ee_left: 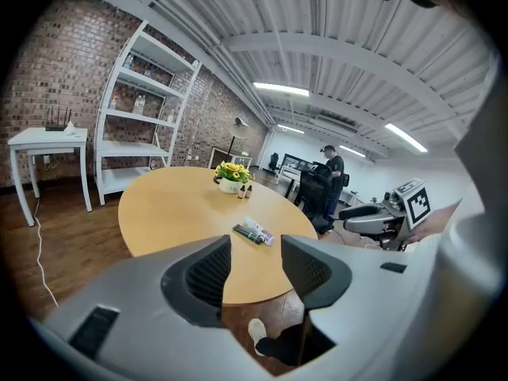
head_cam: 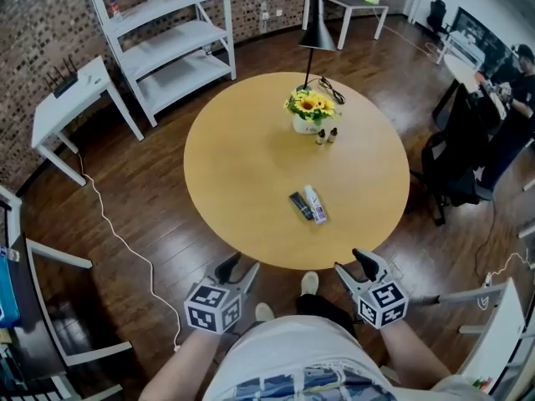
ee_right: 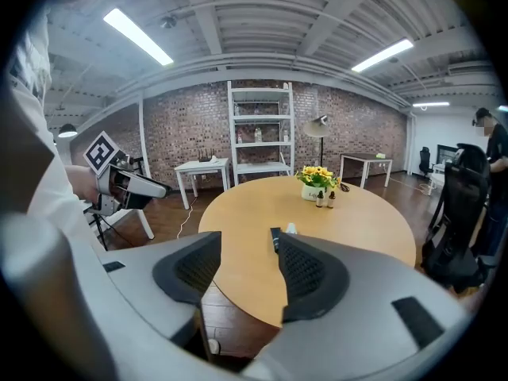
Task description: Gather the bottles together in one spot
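Hovering off the table's [head_cam: 242,165] 6 o'clock edge, the left gripper [head_cam: 236,267] and right gripper [head_cam: 361,261] stand wide open, both empty. Two lying bottles [head_cam: 308,205] rest near its centre; two small bottles [head_cam: 326,135] stand at 1 o'clock, beside the flowers [head_cam: 311,105].

Table [head_cam: 251,182] tan wood. Flowers [head_cam: 311,103] yellow, pot [head_cam: 305,126] white. 2 sm bottles [head_cam: 320,136] brown. Black bottle [head_cam: 300,206]; white bottle [head_cam: 314,202] w/ purple end. Floor [head_cam: 125,199] dk brown, shelf [head_cam: 175,36] white.

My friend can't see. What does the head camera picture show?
Looking down on a round table: a dark bottle and a white bottle lie side by side near the front, and two small brown bottles stand by sunflowers farther back. The left tongs and right tongs hang open and empty, short of the table.
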`<state>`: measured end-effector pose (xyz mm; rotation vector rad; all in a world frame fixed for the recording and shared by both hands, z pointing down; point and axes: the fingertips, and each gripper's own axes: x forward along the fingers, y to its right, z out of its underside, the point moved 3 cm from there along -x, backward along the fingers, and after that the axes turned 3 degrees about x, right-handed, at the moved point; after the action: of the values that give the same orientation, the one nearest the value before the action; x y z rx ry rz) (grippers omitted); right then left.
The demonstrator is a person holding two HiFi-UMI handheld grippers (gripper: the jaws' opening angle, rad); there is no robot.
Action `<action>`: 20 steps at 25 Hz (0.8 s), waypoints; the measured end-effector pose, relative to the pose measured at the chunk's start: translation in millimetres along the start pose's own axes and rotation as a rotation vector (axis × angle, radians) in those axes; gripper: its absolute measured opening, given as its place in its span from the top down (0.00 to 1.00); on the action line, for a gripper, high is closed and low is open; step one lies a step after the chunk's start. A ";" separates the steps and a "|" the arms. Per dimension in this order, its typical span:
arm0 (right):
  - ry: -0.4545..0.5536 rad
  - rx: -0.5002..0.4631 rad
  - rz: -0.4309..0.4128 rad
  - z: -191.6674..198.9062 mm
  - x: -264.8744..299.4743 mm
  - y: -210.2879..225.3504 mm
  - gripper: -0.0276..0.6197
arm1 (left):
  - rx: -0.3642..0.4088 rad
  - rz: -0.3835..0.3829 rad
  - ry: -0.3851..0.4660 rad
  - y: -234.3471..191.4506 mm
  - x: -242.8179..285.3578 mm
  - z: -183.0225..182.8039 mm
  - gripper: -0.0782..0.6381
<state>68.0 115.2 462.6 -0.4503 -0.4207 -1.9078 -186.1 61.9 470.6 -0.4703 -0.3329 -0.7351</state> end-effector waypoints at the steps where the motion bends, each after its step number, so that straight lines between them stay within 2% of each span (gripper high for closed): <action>1: -0.010 -0.004 -0.012 0.0 7.9 3.2 0.58 | -0.006 -0.002 -0.001 -1.4 1.7 -0.4 0.65; 7: -0.065 -0.037 -0.055 5.4 64.4 35.5 0.58 | -0.054 -0.053 -0.002 -13.9 15.8 -3.2 0.65; 13: -0.128 -0.072 -0.116 2.3 129.5 82.5 0.58 | -0.083 -0.125 0.010 -15.5 37.9 -23.5 0.65; 17: -0.198 -0.157 -0.221 9.8 174.7 81.5 0.58 | -0.115 -0.188 -0.002 -19.0 50.4 -29.7 0.65; 20: -0.306 -0.295 -0.287 24.3 212.7 70.9 0.58 | -0.134 -0.219 -0.011 -19.5 61.7 -34.4 0.65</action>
<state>62.5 -67.7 594.4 -0.9253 -0.4201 -2.1969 -152.5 -3.0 474.8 -0.5703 -0.3504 -0.9717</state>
